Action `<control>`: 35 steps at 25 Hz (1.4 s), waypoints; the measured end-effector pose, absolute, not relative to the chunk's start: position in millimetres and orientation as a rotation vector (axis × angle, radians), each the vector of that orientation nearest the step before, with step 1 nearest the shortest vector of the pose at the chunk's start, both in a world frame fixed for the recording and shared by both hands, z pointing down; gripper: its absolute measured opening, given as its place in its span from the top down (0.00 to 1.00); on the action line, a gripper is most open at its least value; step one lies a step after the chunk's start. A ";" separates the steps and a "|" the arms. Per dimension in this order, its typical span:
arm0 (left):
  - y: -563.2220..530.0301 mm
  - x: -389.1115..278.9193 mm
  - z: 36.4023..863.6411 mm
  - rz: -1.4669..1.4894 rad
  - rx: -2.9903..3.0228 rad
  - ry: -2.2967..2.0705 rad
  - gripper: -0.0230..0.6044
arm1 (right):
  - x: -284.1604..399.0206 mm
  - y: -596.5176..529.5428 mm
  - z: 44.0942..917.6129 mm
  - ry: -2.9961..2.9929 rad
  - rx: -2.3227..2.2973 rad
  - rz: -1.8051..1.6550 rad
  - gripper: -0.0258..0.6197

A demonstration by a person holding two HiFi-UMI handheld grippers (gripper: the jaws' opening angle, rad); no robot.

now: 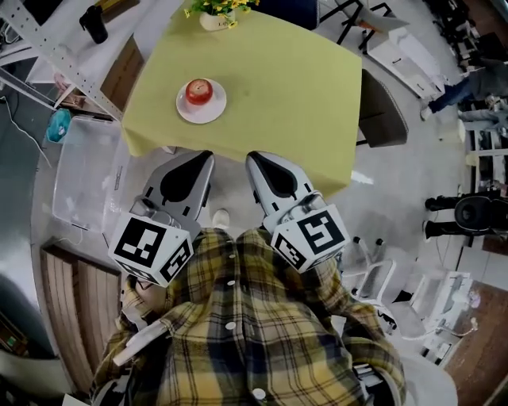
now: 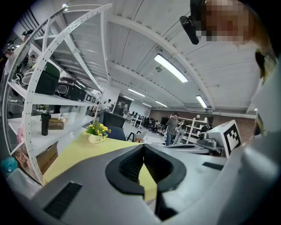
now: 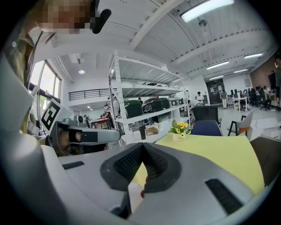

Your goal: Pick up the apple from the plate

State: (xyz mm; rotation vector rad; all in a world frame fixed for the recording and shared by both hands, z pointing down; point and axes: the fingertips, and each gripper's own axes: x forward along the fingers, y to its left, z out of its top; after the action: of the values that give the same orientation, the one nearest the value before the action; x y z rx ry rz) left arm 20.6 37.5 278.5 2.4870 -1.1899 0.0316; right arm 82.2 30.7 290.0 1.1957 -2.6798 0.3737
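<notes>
A red apple (image 1: 198, 91) rests on a round white plate (image 1: 214, 110) on the yellow-green table (image 1: 278, 95), left of its middle. Both grippers hang at the table's near edge, short of the plate. My left gripper (image 1: 208, 156) is shut with nothing in it, and its jaw tips meet in the left gripper view (image 2: 143, 146). My right gripper (image 1: 252, 157) also looks shut and empty; its tips touch in the right gripper view (image 3: 142, 145), where a sliver of red apple (image 3: 142, 194) and white plate (image 3: 134, 199) shows beneath the jaws.
A small pot of yellow flowers (image 1: 216, 11) stands at the table's far edge. A dark chair (image 1: 381, 111) sits at the right side, white shelving (image 1: 48, 40) to the left. A clear plastic bin (image 1: 83, 186) lies on the floor at the left.
</notes>
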 end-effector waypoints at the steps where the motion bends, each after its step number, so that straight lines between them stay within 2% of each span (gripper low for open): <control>1: 28.4 18.9 278.3 0.031 2.490 -1.184 0.95 | 80.5 22.8 290.8 -2.676 1.201 0.376 0.96; 19: -131.2 -42.7 279.3 0.089 2.560 -1.048 0.95 | 10.8 -131.7 291.2 -2.625 1.314 0.398 0.96; 28: -164.1 -63.1 291.4 0.131 2.549 -1.007 0.95 | 0.9 -165.2 303.1 -2.577 1.372 0.439 0.96; 35: -170.1 -54.9 296.8 0.133 2.519 -1.016 0.95 | 10.2 -175.5 304.9 -2.565 1.350 0.453 0.96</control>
State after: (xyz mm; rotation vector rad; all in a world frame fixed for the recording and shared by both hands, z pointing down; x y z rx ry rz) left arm -54.9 -170.1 296.8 2.5194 -1.0164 0.1328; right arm 10.2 -175.5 304.9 1.3496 -2.5646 0.4528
